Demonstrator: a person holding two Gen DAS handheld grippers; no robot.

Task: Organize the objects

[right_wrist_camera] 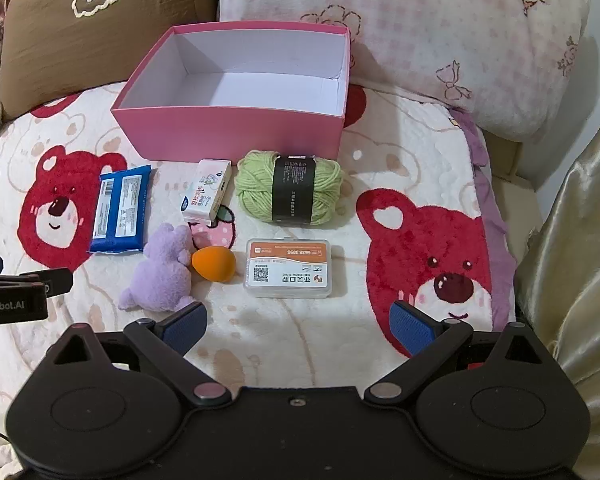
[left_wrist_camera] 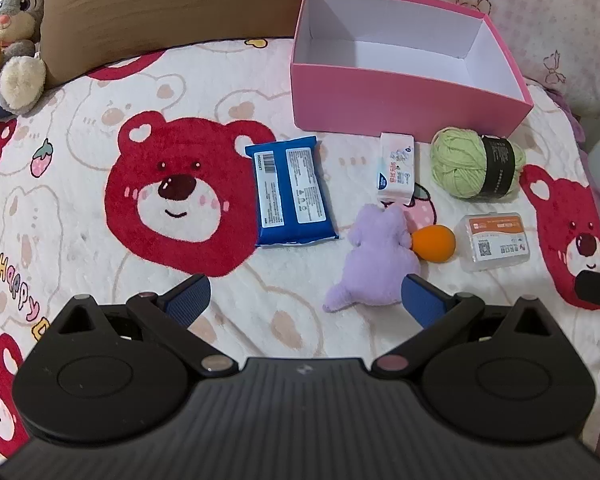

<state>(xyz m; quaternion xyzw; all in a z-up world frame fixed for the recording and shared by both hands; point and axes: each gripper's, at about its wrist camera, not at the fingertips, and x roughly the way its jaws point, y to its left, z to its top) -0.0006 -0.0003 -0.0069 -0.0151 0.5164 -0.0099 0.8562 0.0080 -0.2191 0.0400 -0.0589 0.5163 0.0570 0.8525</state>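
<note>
Both of my tools, left gripper (left_wrist_camera: 305, 300) and right gripper (right_wrist_camera: 296, 322), are hovering wide open and empty, since every item is lying loose before the empty pink box (right_wrist_camera: 236, 130) at the blanket's (right_wrist_camera: 300, 344) far edge.

Rabbit toy (left_wrist_camera: 14, 40): being cut off by the left edge beside the brown pillow (left_wrist_camera: 172, 12).
Clear case (right_wrist_camera: 288, 268) print: staying too small to read.
Left gripper (right_wrist_camera: 20, 284): showing only partly.

Fleecy, nubbly cloth blanket (right_wrist_camera: 284, 344) underneath, a matt pink cardboard box (right_wrist_camera: 228, 132) with a smooth white inside, fuzzy green yarn (right_wrist_camera: 256, 188) in a matt black paper band, a glossy blue plastic wipes pack (left_wrist_camera: 292, 192), a clear hard plastic case (right_wrist_camera: 287, 268), a soft plush purple toy (right_wrist_camera: 164, 272).
</note>
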